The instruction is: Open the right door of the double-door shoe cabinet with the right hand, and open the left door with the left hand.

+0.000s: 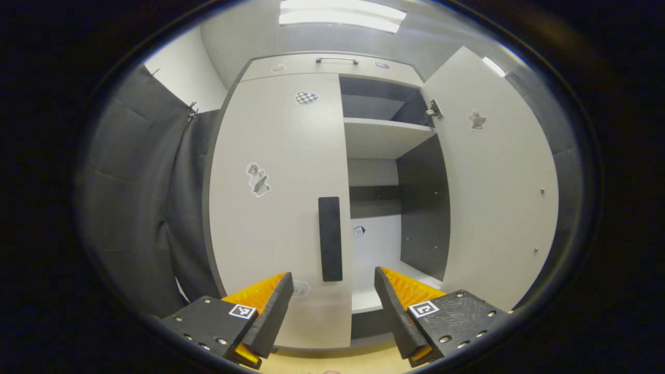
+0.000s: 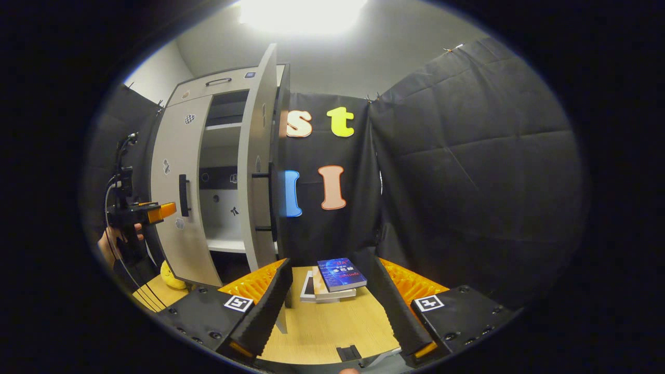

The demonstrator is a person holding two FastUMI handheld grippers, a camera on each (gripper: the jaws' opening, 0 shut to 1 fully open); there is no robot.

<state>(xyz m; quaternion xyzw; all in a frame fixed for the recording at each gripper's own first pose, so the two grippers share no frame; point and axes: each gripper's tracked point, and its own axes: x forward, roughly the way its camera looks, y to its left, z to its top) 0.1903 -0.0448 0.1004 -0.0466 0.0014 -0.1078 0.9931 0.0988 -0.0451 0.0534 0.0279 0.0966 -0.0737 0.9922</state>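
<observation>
The shoe cabinet's left door (image 1: 280, 197) is closed and carries a black vertical handle (image 1: 330, 239) near its inner edge. The right door (image 1: 499, 197) stands swung wide, baring grey shelves (image 1: 384, 136). My left gripper (image 1: 332, 306) is open, its fingers straddling the line of the handle a short way in front of it, touching nothing. In the right gripper view the right door (image 2: 258, 171) appears edge-on, swung out, with its handle (image 2: 271, 197) on the far face. My right gripper (image 2: 332, 306) is open and empty, pulled back from the door. The left gripper (image 2: 150, 212), held by a hand, hovers before the left door (image 2: 179, 192).
A stack of books (image 2: 335, 280) lies on the wooden floor (image 2: 332, 327) just ahead of the right gripper. A yellow object (image 2: 171, 278) sits at the cabinet's foot. Black cloth walls (image 2: 467, 182) close in the booth on both sides.
</observation>
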